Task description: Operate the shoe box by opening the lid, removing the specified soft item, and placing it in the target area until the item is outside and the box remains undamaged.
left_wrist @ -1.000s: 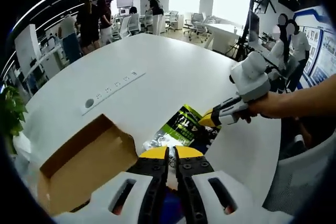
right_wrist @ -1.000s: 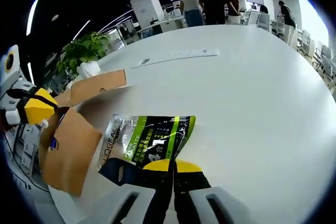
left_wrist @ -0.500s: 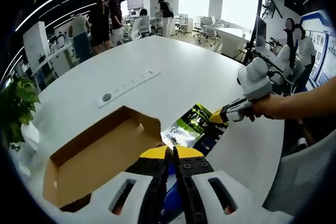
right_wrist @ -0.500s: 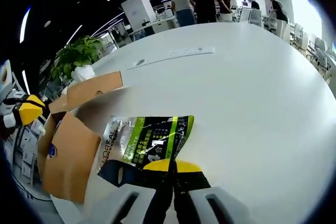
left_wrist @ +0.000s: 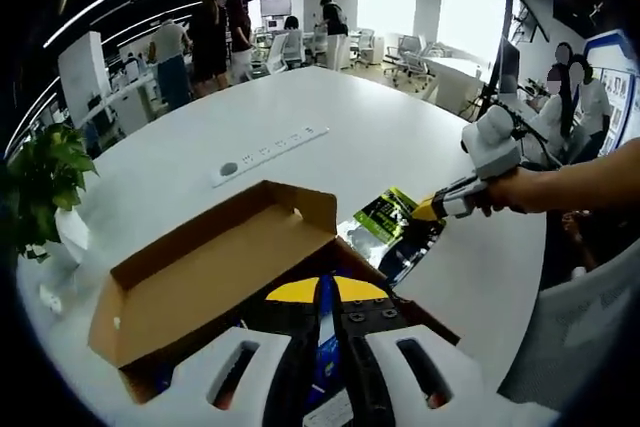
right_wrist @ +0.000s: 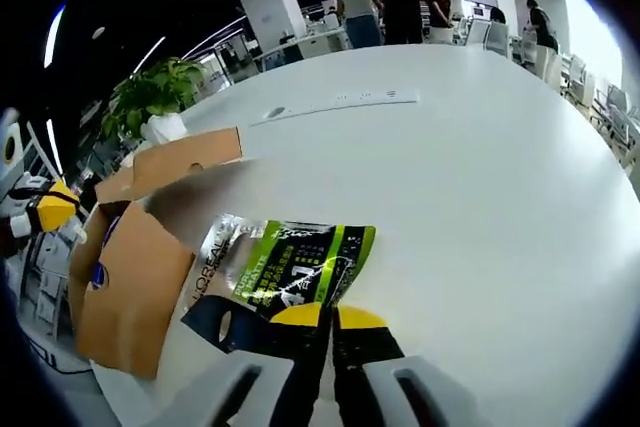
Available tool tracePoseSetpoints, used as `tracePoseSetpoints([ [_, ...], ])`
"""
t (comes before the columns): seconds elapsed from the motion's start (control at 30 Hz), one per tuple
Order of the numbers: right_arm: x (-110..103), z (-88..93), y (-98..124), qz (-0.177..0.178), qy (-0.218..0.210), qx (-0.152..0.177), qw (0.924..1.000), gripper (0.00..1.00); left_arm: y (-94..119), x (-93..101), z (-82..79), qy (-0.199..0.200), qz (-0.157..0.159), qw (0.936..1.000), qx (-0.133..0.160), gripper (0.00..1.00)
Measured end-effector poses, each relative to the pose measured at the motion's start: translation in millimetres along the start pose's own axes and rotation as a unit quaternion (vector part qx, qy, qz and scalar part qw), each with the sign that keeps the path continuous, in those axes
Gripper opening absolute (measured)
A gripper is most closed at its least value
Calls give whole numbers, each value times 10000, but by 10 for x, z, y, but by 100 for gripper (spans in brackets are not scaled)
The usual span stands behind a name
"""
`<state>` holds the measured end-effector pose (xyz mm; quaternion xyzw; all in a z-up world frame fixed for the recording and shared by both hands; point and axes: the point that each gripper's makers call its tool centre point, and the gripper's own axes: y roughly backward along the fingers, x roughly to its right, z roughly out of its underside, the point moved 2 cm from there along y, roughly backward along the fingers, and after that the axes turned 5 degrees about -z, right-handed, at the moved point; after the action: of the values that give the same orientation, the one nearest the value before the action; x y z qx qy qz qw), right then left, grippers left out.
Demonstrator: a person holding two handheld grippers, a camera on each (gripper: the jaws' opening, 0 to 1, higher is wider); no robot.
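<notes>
Right gripper view: your right gripper has its yellow-tipped jaws closed on the near edge of the green-and-black sachet pack. The pack lies flat on the white table, outside the shoe box and just beside it. The box sits to the left with its cardboard lid raised and open. Your left gripper appears at the far left edge, beyond the box.

Left gripper view: your left gripper has its jaws drawn together over the box's near edge, with something blue between them; you cannot tell what it is or whether the jaws truly grip it. The open lid spreads to the left. Past the box, the pack rests on the table, pinched by the right gripper, which a hand holds. A power strip lies farther along the table, and a potted plant stands at the left.
</notes>
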<state>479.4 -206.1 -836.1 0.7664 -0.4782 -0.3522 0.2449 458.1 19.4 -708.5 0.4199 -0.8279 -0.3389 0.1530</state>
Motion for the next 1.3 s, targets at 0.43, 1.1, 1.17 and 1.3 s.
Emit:
tracePoseSetpoints([
  [0.43, 75, -17, 40, 84, 274, -40, 9996, 1, 244, -319, 227, 77, -246, 9997, 3, 4],
  [1.1, -47, -196, 325, -82, 602, 191, 9980, 12, 654, -692, 636, 150, -701, 9973, -132, 8],
  [1.17, -81, -194, 346, -134, 613, 199, 9978, 14, 713, -710, 684, 170, -746, 9970, -132, 9],
  [1.3, -189, -194, 410, -230, 736, 218, 9968, 17, 794, -791, 782, 237, -822, 9962, -149, 10],
])
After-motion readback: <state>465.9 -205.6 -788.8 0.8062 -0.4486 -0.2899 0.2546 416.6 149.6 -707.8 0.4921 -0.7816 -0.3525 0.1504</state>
